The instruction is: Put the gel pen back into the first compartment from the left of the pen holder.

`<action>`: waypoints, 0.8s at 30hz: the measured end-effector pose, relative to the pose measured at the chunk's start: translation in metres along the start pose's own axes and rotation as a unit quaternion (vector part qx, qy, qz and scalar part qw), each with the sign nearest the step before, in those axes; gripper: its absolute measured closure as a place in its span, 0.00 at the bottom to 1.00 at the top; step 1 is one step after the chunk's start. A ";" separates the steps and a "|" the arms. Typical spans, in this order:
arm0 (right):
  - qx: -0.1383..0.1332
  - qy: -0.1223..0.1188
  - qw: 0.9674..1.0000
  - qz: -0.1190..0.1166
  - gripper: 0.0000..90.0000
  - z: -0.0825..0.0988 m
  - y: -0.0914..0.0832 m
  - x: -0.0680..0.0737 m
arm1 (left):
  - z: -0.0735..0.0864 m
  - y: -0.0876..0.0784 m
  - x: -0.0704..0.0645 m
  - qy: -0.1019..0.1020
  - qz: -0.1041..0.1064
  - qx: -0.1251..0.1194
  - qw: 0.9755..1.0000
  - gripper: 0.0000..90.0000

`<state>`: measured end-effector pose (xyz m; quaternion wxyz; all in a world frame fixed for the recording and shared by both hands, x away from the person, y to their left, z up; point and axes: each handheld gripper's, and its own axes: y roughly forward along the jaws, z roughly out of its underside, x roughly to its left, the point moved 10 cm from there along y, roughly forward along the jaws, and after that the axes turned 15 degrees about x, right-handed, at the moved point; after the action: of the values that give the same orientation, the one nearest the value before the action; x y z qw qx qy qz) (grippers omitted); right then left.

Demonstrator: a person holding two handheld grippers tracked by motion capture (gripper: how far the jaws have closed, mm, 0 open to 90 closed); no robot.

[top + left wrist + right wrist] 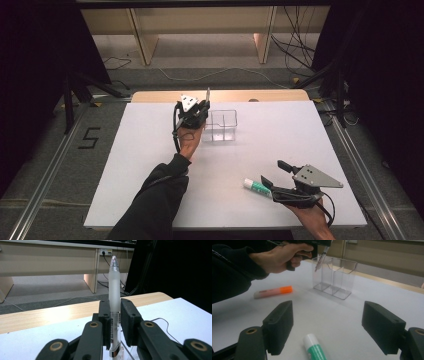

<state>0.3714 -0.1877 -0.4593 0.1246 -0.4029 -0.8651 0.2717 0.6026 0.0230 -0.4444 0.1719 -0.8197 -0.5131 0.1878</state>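
My left gripper is shut on a frosted white pen, which stands nearly upright between the pads. It hangs at the left end of a clear plastic holder with two compartments. In the right gripper view the pen dips its lower end into the holder's left compartment. My right gripper rests open near the front right of the table. A white and green glue stick lies between its jaws, with neither pad touching it. The glue stick shows low between the right gripper's spread jaws.
An orange highlighter lies flat on the white tabletop beside the person's left forearm. A wooden strip runs along the table's far edge. Cables and furniture legs stand on the floor beyond.
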 end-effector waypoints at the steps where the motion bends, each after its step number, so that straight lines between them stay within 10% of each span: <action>1: -0.001 -0.002 1.000 0.000 0.29 0.000 0.000 0.000 | 0.000 0.000 0.000 0.000 0.000 0.000 1.000 0.88; 12: 0.001 -0.003 1.000 0.001 0.29 0.000 0.001 -0.001 | 0.010 -0.002 0.001 0.003 -0.005 0.036 0.999 0.86; 18: 0.005 -0.003 1.000 0.000 0.29 0.001 0.002 0.000 | 0.008 -0.008 0.000 -0.002 -0.004 0.050 0.999 0.43; 24: 0.005 -0.004 1.000 0.000 0.29 0.000 0.003 0.000 | 0.004 -0.021 -0.003 0.005 0.010 0.062 0.998 0.34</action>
<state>0.3729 -0.1862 -0.4613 0.1233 -0.4010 -0.8644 0.2770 0.5830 0.0288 -0.4380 0.2232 -0.8136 -0.4914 0.2164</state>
